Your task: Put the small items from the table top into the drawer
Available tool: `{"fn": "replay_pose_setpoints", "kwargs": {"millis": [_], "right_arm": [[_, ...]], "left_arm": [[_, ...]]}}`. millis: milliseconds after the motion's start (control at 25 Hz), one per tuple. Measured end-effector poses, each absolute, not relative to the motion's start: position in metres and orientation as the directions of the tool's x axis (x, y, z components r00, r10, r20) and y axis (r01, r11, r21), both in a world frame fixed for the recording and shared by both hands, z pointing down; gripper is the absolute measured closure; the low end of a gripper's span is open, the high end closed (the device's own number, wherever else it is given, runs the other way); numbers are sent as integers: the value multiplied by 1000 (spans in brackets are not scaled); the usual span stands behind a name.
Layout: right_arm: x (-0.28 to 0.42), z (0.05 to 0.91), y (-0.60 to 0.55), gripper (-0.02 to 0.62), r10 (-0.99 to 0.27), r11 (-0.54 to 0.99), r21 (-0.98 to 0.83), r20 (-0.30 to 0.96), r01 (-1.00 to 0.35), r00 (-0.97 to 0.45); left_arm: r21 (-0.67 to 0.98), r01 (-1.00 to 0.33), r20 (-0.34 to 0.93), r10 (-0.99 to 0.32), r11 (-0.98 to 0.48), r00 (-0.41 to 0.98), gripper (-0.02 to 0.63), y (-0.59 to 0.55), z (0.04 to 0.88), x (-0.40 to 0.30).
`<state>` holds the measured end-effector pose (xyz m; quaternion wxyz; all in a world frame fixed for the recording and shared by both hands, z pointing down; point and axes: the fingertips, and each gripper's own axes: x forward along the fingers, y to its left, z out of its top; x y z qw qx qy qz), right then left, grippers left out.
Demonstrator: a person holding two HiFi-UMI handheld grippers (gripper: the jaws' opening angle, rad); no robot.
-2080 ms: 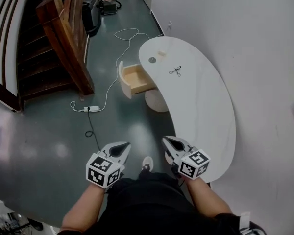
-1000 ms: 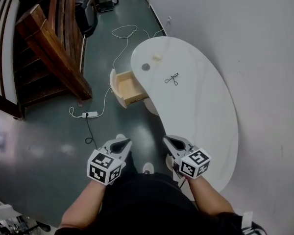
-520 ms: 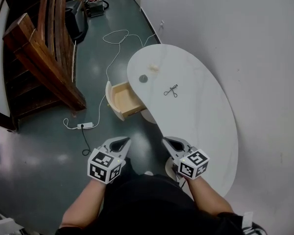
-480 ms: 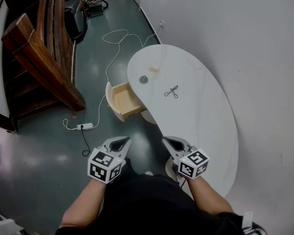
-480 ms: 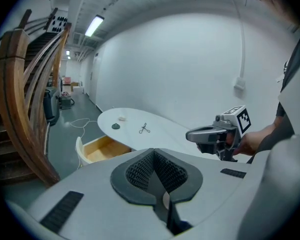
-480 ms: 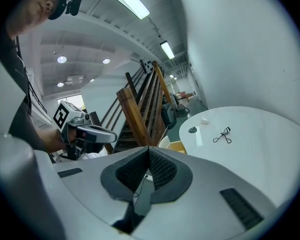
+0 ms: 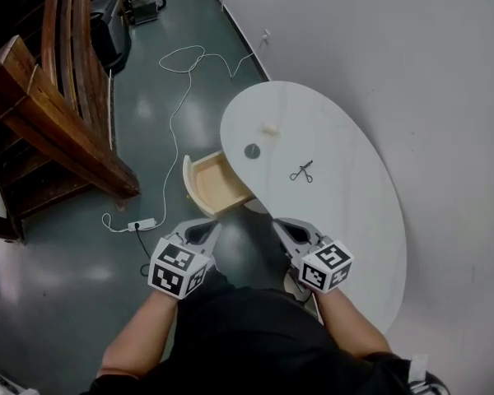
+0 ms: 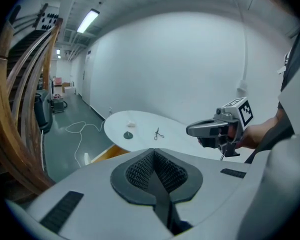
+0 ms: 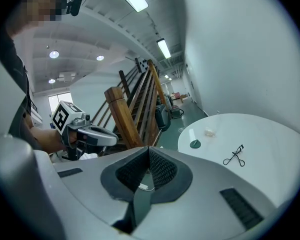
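A white kidney-shaped table (image 7: 346, 220) carries three small items: a pale lump (image 7: 270, 128), a dark round disc (image 7: 252, 150) and a black scissor-like tool (image 7: 302, 172). An open wooden drawer (image 7: 216, 183) juts out from the table's left side, and nothing shows inside it. My left gripper (image 7: 203, 225) and right gripper (image 7: 284, 225) hang side by side in front of the table, short of the items, both shut and empty. The left gripper view shows shut jaws (image 8: 153, 156) with the table beyond. In the right gripper view, the shut jaws (image 9: 149, 159) point toward the disc (image 9: 195, 144) and tool (image 9: 235, 155).
A wooden staircase (image 7: 58, 130) rises at the left. A white cable (image 7: 177, 97) and a power strip (image 7: 142, 224) lie on the green floor near the drawer. A white wall (image 7: 395, 72) curves behind the table. Dark equipment (image 7: 111, 27) stands at the far end.
The table and drawer have come closer in the head view. Both grippers stay side by side and shut, carried forward toward the drawer.
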<state>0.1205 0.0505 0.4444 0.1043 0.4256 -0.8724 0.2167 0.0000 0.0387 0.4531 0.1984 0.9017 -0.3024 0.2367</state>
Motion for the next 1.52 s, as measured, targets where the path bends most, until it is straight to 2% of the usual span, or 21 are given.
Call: {"fn": "replay_pose_setpoints", "kwargs": {"millis": [560,920,1080,1240,1520], "right_arm": [[64,461,-17,597,-735,462,-253,428,-850,-526],[80,463,-40,597,-757,411,-237,450,-880,-475],[96,471,-55,597,-757,409,-236,451,-881,-472],[128,496,-71,597,-746,393,-190,506,-900,-432],[226,555,-95,597,-718,309,-22,650,-951,-248]], "left_arm": [[230,-524,581,-316,-820,750,592,-36,476,-45],[243,-505,584,-291,-828,758,592,-56,482,-46],[221,-523,599,-309,-823,739,592,-65,486,-42],[219,-566,625,-331,-795,707,592,-74,491,-42],[206,-603,663,-344,-770,665,592,-84,499,-31]]}}
